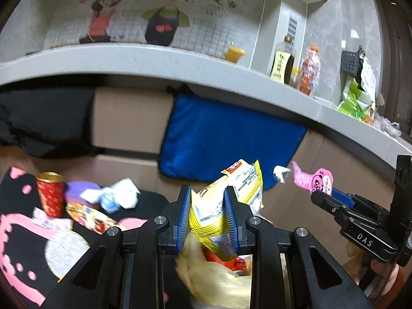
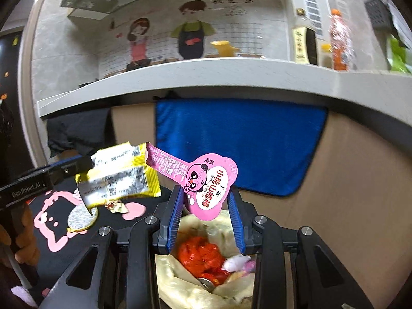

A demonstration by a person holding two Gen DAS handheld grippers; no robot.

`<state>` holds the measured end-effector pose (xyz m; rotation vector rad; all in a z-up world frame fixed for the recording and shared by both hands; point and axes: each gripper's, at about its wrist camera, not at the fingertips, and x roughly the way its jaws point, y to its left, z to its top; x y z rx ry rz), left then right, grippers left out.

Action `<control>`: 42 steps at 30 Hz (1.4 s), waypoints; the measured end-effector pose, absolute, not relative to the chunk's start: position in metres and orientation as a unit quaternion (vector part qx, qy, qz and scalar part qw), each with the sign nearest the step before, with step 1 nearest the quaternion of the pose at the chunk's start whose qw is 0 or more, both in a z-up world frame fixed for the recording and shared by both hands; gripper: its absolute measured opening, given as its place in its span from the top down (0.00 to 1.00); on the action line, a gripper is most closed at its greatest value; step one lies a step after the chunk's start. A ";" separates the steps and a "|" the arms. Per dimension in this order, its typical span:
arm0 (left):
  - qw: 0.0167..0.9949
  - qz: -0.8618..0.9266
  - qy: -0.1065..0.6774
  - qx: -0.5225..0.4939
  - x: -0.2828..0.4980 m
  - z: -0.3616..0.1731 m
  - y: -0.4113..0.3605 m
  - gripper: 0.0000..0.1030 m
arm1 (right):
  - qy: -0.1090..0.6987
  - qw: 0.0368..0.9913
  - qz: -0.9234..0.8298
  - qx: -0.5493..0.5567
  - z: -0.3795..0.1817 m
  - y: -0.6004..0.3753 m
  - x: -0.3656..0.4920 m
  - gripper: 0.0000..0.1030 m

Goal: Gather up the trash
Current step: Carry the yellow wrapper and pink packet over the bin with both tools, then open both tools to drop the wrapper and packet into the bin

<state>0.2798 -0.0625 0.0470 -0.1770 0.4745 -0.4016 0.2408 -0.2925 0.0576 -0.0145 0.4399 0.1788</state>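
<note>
My left gripper (image 1: 208, 193) is shut on a yellow snack wrapper (image 1: 231, 193), held above a yellowish trash bag (image 1: 219, 278) with red trash inside. The wrapper (image 2: 121, 177) and the left gripper (image 2: 77, 166) also show in the right wrist view. My right gripper (image 2: 206, 195) holds a pink bear-print wrapper (image 2: 206, 185) above the same bag (image 2: 195, 283), its jaws set wide and the wrapper between them. The right gripper (image 1: 322, 195) with the pink wrapper (image 1: 312, 180) shows at right in the left wrist view. A red can (image 1: 50, 193), crumpled tissue (image 1: 116, 195) and flat wrappers (image 1: 92, 219) lie on the black-and-pink mat (image 1: 23, 231).
A grey counter ledge (image 1: 154, 56) runs above, with a yellow cup (image 1: 233, 52), bottles (image 1: 282, 61) and a green bag (image 1: 356, 97). A blue cloth (image 1: 226, 134) hangs on the cardboard wall below it. A black cloth (image 1: 43, 118) hangs at left.
</note>
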 end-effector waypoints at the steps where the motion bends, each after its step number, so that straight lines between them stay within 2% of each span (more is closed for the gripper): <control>1: 0.947 -0.199 0.237 -0.088 0.283 0.045 -0.065 0.73 | 0.221 0.972 0.084 -0.004 0.055 -0.298 0.242 0.69; 34: 0.896 -0.225 0.375 -0.072 0.351 -0.059 -0.131 0.73 | 0.312 0.946 0.066 0.053 -0.033 -0.352 0.285 0.69; 35: 0.892 -0.233 0.379 -0.078 0.352 -0.061 -0.131 0.72 | 0.314 0.946 0.066 0.054 -0.034 -0.352 0.286 0.69; 37: 0.885 -0.246 0.385 -0.091 0.354 -0.064 -0.130 0.65 | 0.320 0.944 0.064 0.054 -0.038 -0.352 0.287 0.69; 39: 0.881 -0.252 0.387 -0.097 0.355 -0.064 -0.129 0.53 | 0.324 0.942 0.065 0.056 -0.041 -0.350 0.290 0.69; 42: 0.887 -0.242 0.382 -0.091 0.354 -0.060 -0.124 0.51 | 0.329 0.941 0.064 0.053 -0.045 -0.347 0.291 0.69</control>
